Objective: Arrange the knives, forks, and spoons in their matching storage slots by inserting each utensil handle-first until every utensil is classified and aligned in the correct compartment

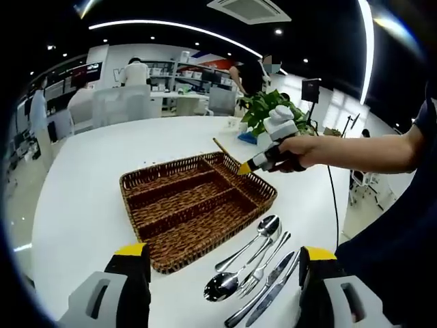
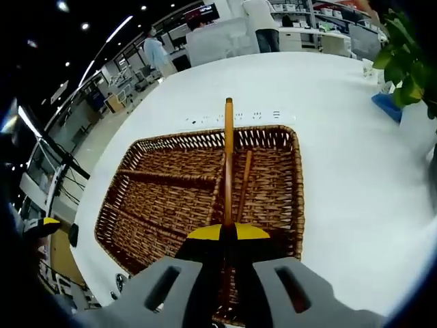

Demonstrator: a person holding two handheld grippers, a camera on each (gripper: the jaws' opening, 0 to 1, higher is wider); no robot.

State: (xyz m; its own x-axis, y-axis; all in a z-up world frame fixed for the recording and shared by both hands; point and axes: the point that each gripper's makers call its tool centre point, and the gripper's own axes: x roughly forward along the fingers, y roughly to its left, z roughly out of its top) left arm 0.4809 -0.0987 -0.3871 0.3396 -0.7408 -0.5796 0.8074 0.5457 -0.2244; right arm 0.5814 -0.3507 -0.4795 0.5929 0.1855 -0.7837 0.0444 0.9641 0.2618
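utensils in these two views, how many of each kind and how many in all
shiny silver metal spoons: 2
silver metal fork: 1
silver metal knives: 2, though they overlap
thin brown wooden chopsticks: 2, one held in the right gripper, one lying in the brown wicker basket
total: 7

Brown woven wicker tray w/ compartments [image 1: 198,201], rough matt weave. Polished metal spoons, forks & knives [image 1: 256,263], glossy, mirror-like, beside it on smooth white bench [image 1: 82,205], slight sheen. Long orange-brown stick [image 2: 229,160], looks like smooth wood, clamped in right tongs [image 2: 229,232]. Tongs: grey matt plastic bodies, yellow tips; same on left tongs [image 1: 225,253]. Green leafy plant [image 1: 263,106], waxy leaves.
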